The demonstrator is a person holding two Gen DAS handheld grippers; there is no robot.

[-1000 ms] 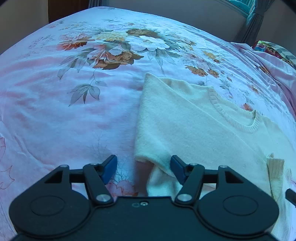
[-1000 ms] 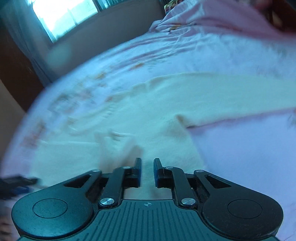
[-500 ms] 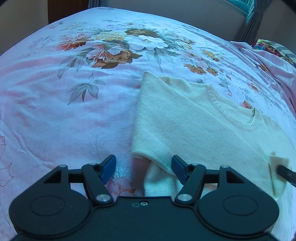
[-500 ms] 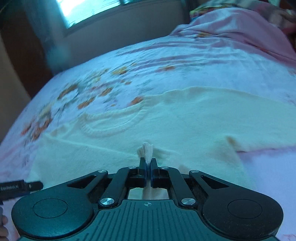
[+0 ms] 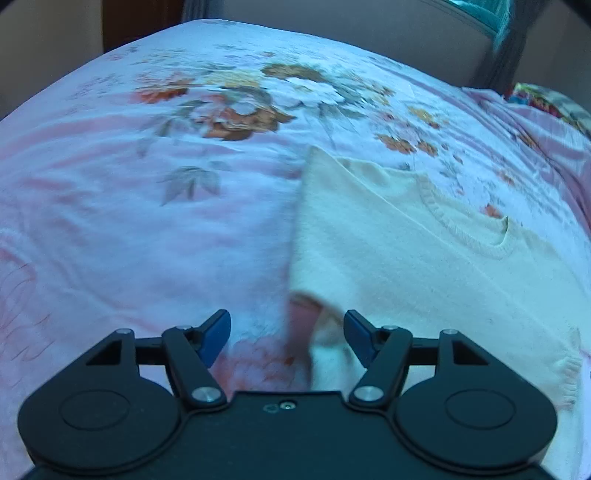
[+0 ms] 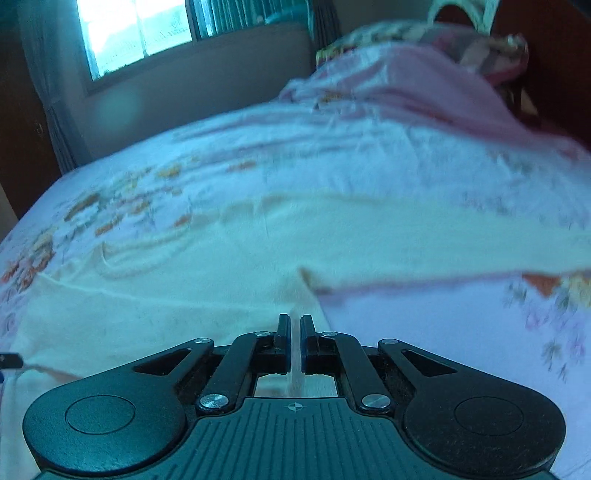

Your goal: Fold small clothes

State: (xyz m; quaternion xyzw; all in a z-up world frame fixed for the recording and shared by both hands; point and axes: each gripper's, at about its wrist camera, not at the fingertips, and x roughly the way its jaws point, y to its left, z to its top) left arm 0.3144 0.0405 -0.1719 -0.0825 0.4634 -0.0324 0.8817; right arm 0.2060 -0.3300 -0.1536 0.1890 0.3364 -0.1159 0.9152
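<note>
Left gripper (image 5: 286, 338) jaws apart, straddling near-left sleeve edge of cream knit sweater (image 5: 406, 251), not pinching. Right gripper (image 6: 293, 341) jaws together, thin strip of cloth apparently between them. Sweater lies flat, long axis left-right, ribbed neckline far, on floral pink bedsheet (image 5: 129, 229).

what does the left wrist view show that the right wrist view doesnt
Only the left wrist view: the left gripper, jaws open over the cream sweater's folded edge, and the big flower print.
Only the right wrist view: the window, a heaped pink blanket, and the right gripper, shut.
Both: the sweater's ribbed collar and the floral bedsheet.
</note>
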